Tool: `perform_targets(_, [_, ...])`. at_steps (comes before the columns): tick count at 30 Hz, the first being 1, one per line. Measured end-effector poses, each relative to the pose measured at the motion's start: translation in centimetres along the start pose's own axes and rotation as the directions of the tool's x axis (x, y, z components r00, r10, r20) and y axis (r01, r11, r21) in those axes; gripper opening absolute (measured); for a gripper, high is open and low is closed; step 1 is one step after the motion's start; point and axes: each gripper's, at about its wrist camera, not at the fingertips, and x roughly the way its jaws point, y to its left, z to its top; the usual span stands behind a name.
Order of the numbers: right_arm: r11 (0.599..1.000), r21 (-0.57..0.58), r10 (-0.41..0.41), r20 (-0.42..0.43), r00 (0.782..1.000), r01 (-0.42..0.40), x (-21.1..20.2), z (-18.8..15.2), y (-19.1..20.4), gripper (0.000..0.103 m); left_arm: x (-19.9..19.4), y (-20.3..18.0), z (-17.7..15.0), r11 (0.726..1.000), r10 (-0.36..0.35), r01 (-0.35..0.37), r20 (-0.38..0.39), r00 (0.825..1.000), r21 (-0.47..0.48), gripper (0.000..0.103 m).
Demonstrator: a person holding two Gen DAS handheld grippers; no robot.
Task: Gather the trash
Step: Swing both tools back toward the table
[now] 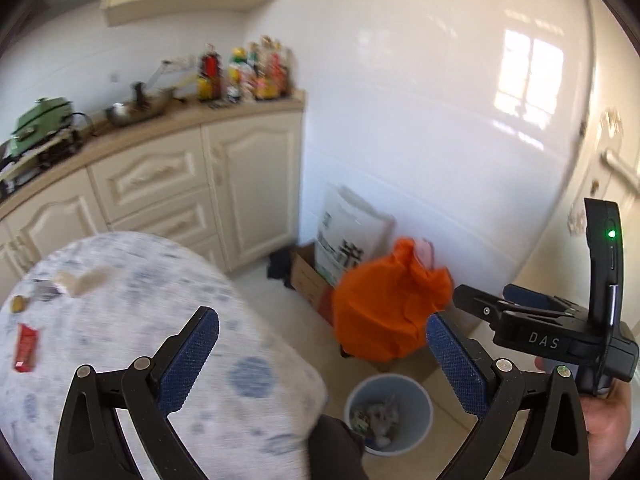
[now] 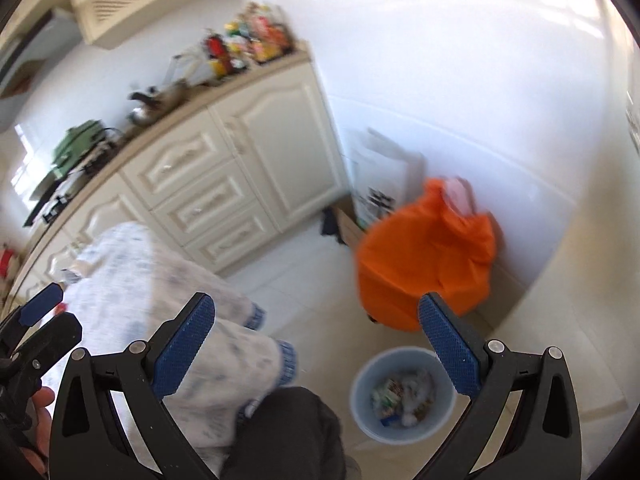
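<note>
Showing "DAS" lettering, the right gripper and left gripper are hovering, fingers spread, above one trash bin

A: Table near left, under a white cloth with blue patterning. A red wrapper lies at its left edge, a small yellowish scrap just beyond it, and a tan scrap farther in.

B: And the pale tiled floor?

A: A light-blue bin stands near, holding crumpled rubbish. Farther right sits an orange bag, a cardboard box beside it by the wall.
</note>
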Motion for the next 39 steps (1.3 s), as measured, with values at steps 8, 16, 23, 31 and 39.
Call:
perform_targets(8, [0.984, -0.14, 0.117, 0.041, 0.992, -0.11, -1.5, 1.5, 10.5, 0.103, -9.8, 7.3, -2.5, 0.991, 0.109, -0.099, 0.113, 0.988, -0.084, 0.102])
perform_targets(16, [0.946, -0.264, 0.212, 0.068, 0.975, -0.188, -3.1, 1.2, 19.4, 0.103, -16.4, 13.1, -6.0, 0.966, 0.22, -0.189, 0.172, 0.96, -0.177, 0.102])
perform_targets(23, [0.901, -0.368, 0.272, 0.063, 0.96, -0.231, -3.9, 0.4, 26.4, 0.103, -19.6, 17.1, -8.0, 0.937, 0.316, -0.278, 0.174, 0.933, -0.21, 0.102])
perform_targets(31, [0.846, -0.463, 0.297, -0.002, 0.955, -0.265, -0.4, -0.9, 33.2, 0.103, -18.6, 22.8, -9.7, 0.895, 0.389, -0.357, 0.076, 0.918, -0.267, 0.102])
perform_targets(39, [0.822, -0.504, 0.244, -0.11, 0.963, -0.266, 7.1, -2.3, 37.4, 0.103, -12.3, 29.0, -8.9, 0.88, 0.38, -0.383, -0.068, 0.923, -0.283, 0.102])
